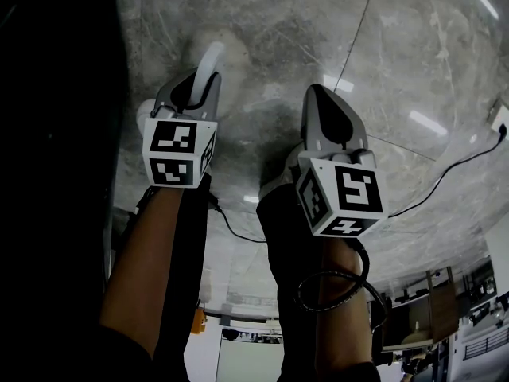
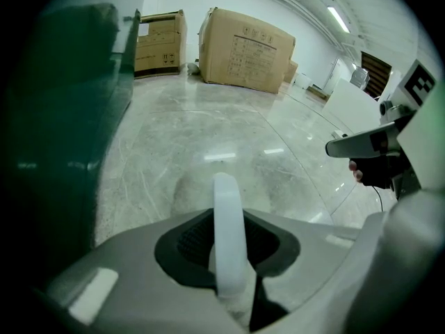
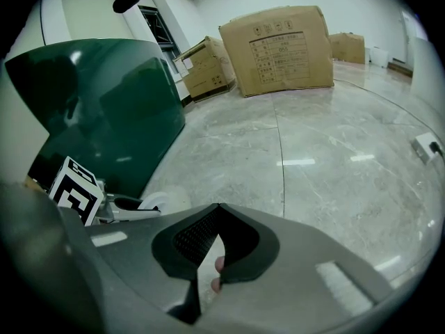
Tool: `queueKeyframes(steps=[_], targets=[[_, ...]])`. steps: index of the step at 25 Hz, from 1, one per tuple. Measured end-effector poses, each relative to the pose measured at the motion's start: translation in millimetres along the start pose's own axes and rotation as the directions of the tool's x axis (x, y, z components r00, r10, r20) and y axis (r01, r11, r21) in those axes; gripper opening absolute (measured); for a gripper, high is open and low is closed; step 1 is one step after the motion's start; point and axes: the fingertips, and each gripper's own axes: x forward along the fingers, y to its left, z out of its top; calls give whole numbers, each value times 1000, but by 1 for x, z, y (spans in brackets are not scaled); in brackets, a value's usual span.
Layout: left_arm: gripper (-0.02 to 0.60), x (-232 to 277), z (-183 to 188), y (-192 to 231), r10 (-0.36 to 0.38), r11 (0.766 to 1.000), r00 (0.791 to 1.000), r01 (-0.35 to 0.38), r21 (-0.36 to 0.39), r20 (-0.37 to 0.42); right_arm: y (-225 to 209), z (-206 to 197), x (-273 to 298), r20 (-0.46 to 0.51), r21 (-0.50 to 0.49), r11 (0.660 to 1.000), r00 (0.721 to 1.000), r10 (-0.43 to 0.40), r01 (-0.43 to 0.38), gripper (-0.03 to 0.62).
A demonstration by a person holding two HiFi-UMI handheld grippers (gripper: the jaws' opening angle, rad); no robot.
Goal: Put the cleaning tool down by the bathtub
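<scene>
One white, smooth, arched cleaning tool handle [image 2: 227, 221], lower centre, clamped by left gripper [image 1: 204, 78]; right gripper [image 1: 320, 100] closed, empty.

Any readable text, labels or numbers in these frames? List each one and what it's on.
No legible text anywhere.
Big cardboard box: printed panel and handling symbols, too blurred to read.
Smaller box: pale label patch, too small to read.
Marker cubes: square coded patterns only, no words or numbers.
</scene>
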Motion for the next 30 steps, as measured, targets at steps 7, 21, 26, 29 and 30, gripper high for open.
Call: queueKeyframes(steps=[7, 21, 26, 29, 30], targets=[[81, -4, 0, 0, -11, 1000, 1000, 11, 1, -6, 3, 7, -5, 10, -8, 1000, 1000, 2, -2, 23], [146, -10, 6, -1, -32, 999, 999, 32, -4, 9, 6, 13, -11, 15, -17, 1000, 1000, 1, -1, 23], [170, -15, 9, 0, -32, 999, 999, 32, -10, 15, 10, 18, -14, 25, -16, 1000, 1000, 5, -5, 23], [185, -21, 10, 0, -34, 999, 999, 34, -13, 14, 14, 22, -18, 30, -20, 1000, 1000, 8, -8, 23], [190, -24, 11, 0, -33, 999, 999, 33, -12, 15, 15, 25, -20, 32, -22, 1000, 999, 8, -8, 23]])
